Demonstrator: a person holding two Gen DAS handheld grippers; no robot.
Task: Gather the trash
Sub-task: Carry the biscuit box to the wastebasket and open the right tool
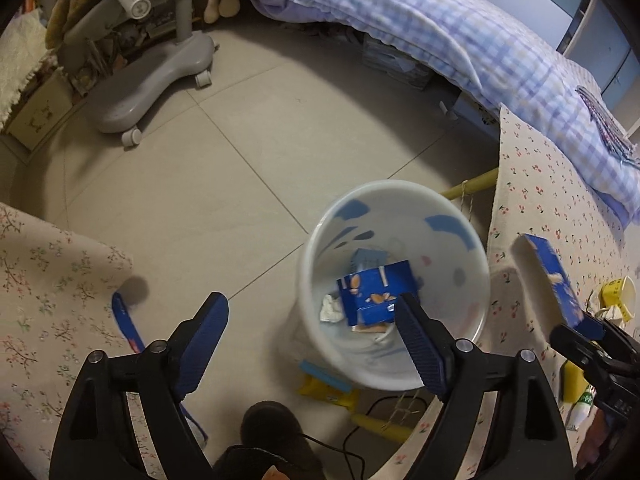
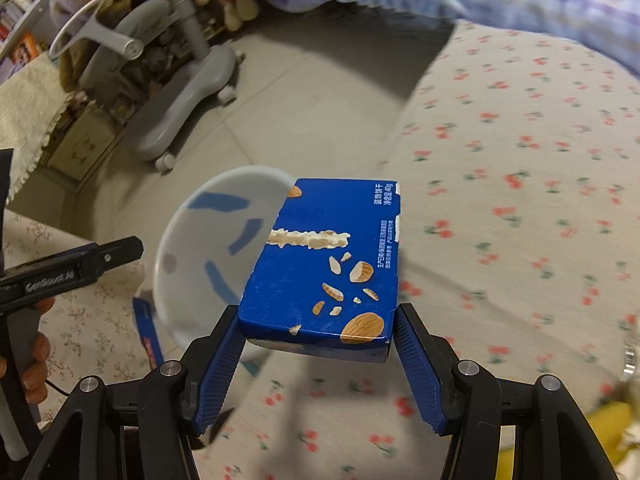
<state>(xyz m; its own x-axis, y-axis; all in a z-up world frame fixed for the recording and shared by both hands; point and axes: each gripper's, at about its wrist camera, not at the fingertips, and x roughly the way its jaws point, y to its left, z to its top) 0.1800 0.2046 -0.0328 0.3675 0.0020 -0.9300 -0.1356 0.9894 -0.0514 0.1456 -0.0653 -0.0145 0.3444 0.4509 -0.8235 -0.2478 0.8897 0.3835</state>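
Right wrist view: my right tongs (image 2: 318,344) pinch a blue box (image 2: 324,264), bin (image 2: 200,256) ahead-left. Left tongs (image 1: 312,328) spread, empty, above bin (image 1: 400,190). Next: carry over the rim, release.

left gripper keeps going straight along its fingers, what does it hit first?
Probably the white bin: the open left gripper points steeply down, its far finger over the bin's mouth. Straight on, it likely meets the near rim or the blue box lying inside. Depth is unclear in the fisheye view.
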